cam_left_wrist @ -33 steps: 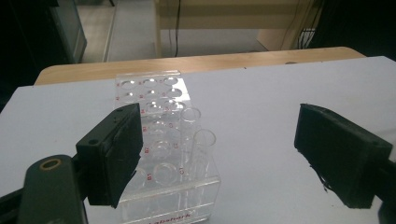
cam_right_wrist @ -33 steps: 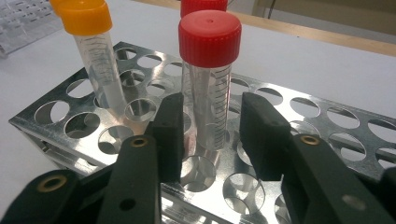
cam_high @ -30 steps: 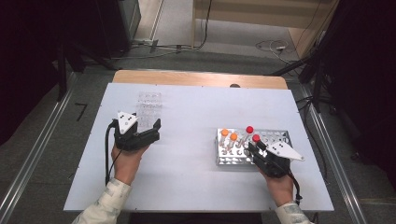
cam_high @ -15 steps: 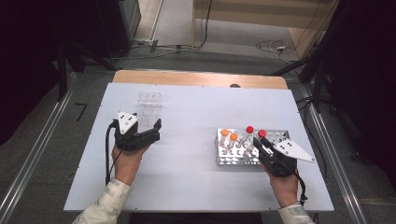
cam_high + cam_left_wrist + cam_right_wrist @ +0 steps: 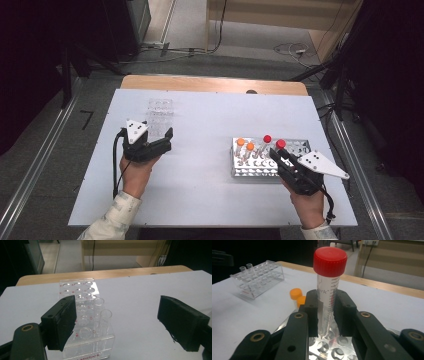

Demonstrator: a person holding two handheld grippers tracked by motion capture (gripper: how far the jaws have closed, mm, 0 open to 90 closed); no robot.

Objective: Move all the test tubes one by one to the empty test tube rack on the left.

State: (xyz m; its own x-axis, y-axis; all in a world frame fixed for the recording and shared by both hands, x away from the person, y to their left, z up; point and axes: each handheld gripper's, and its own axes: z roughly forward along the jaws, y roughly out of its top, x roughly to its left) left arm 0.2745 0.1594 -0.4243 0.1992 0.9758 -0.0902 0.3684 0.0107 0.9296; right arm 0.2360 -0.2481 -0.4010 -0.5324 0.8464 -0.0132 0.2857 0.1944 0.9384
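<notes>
My right gripper (image 5: 278, 153) (image 5: 327, 312) is shut on a clear graduated tube with a red cap (image 5: 281, 144) (image 5: 329, 287). The tube stands upright, its tip just over the holes of the metal rack (image 5: 295, 148) (image 5: 329, 350). Two orange-capped tubes (image 5: 245, 145) (image 5: 298, 297) and another red-capped tube (image 5: 267, 139) stand in that rack. My left gripper (image 5: 159, 140) (image 5: 117, 317) is open, its jaws wide apart at the near end of a clear acrylic rack (image 5: 160, 114) (image 5: 85, 340) (image 5: 258, 277). Two uncapped clear tubes (image 5: 103, 317) stand in it.
The white table (image 5: 210, 190) has a wooden strip (image 5: 215, 84) along its far edge. Beyond it are dark equipment, cables on the floor and metal rails on both sides. Open tabletop lies between the two racks.
My right gripper has shifted to the right with the red-capped tube, away from the other red cap, mostly in the first half second. The left gripper has stayed put.
</notes>
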